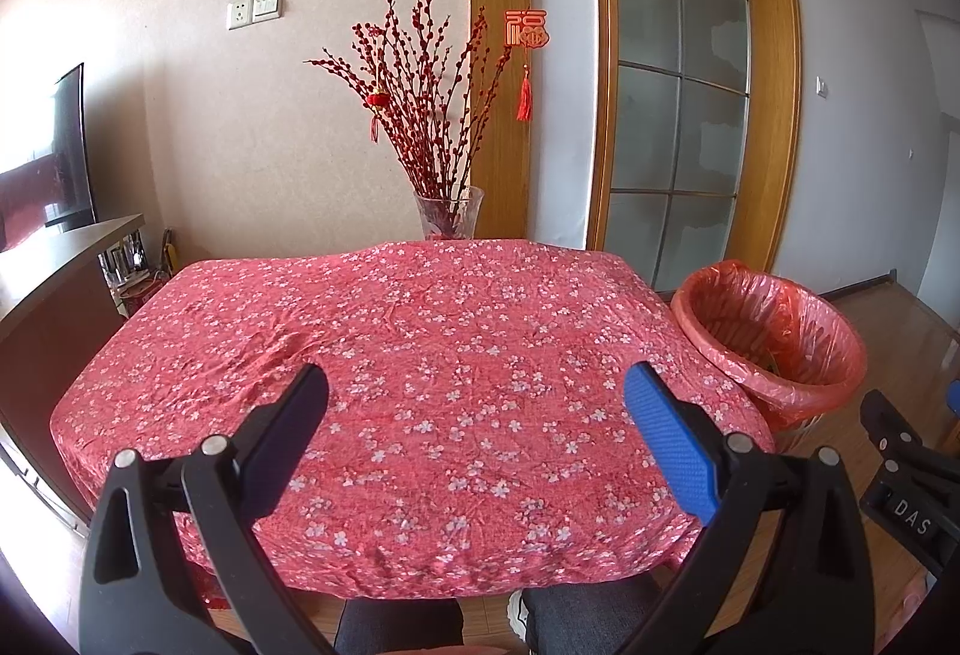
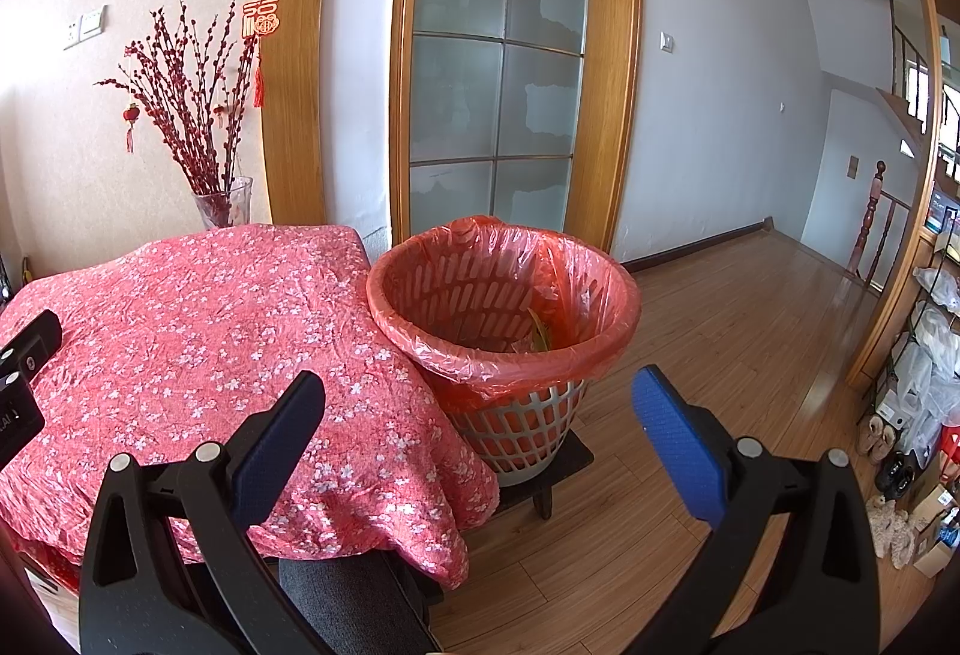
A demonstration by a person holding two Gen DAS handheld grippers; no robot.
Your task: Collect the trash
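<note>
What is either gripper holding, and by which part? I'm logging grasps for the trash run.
Nothing is held. The left gripper hangs open over the tablecloth, and the right gripper is open near the bin.

Room: beige textured wall [image 1: 252, 127] with switch plate [image 1: 255, 8]; wood-framed frosted-glass door [image 2: 501, 67]; pale grey wall [image 2: 720, 103]; wood-plank floor [image 2: 738, 325]. Worktop under red floral cloth [image 1: 408, 385]. Glass vase [image 1: 449, 211] of red branches behind it. Dark screen [image 1: 69, 145] at left; cluttered shelving [image 2: 933, 355] at right. Bright daylight.
</note>
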